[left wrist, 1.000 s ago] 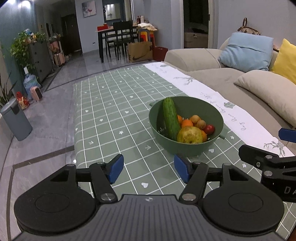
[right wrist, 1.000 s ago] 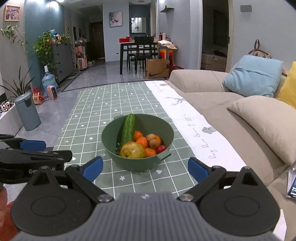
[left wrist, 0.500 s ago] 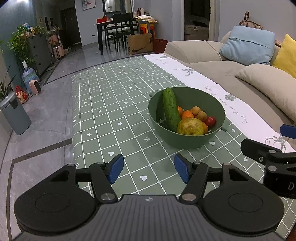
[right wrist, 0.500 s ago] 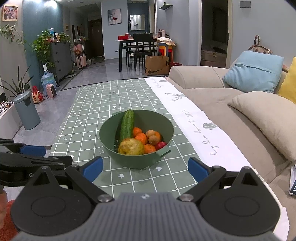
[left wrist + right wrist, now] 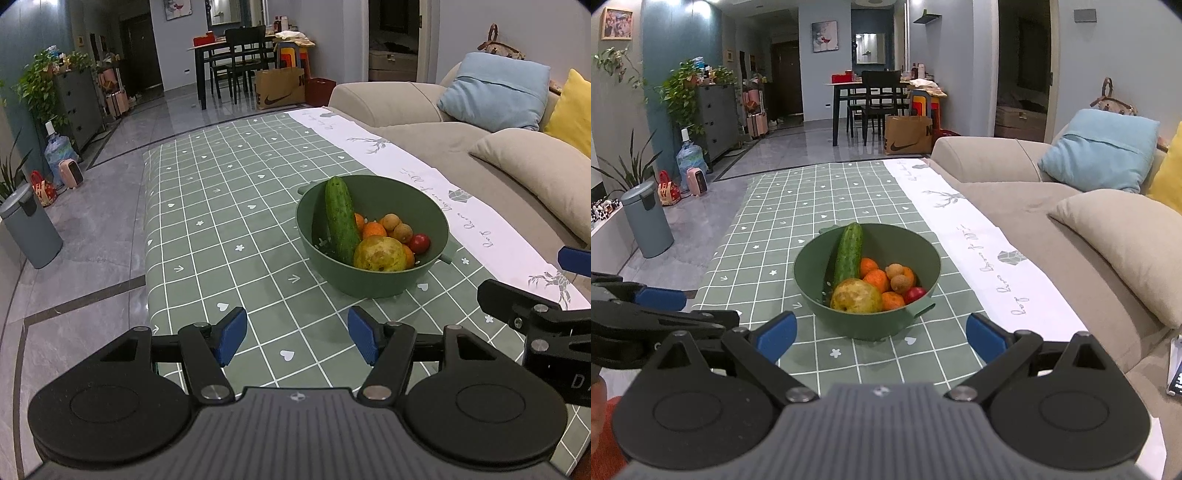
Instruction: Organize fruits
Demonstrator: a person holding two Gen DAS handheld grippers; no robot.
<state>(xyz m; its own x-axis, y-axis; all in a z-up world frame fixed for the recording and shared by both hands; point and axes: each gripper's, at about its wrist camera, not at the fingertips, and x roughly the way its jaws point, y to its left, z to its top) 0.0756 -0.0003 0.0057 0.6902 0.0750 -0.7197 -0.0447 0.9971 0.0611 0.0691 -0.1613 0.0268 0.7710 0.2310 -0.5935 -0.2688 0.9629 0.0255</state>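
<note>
A green bowl (image 5: 436, 218) (image 5: 916, 243) stands on the green checked tablecloth (image 5: 229, 221). It holds a cucumber (image 5: 340, 218) (image 5: 848, 253) leaning on the rim, a yellow pear (image 5: 380, 254) (image 5: 856, 297), oranges (image 5: 877, 278), small brown fruits (image 5: 397, 227) and a red one (image 5: 419, 243). My left gripper (image 5: 293, 334) is open and empty, short of the bowl and to its left. My right gripper (image 5: 881, 334) is open and empty, just in front of the bowl. Each gripper shows at the edge of the other's view.
A beige sofa (image 5: 1071, 221) with cushions runs along the right of the table. A white runner (image 5: 975, 243) lies on the table's right side. A grey bin (image 5: 648, 221) stands on the floor left. A dining table and chairs (image 5: 875, 96) stand far back.
Both grippers have drawn back a little and risen, so the bowl sits slightly farther and higher in both views. Both stay open and empty.
</note>
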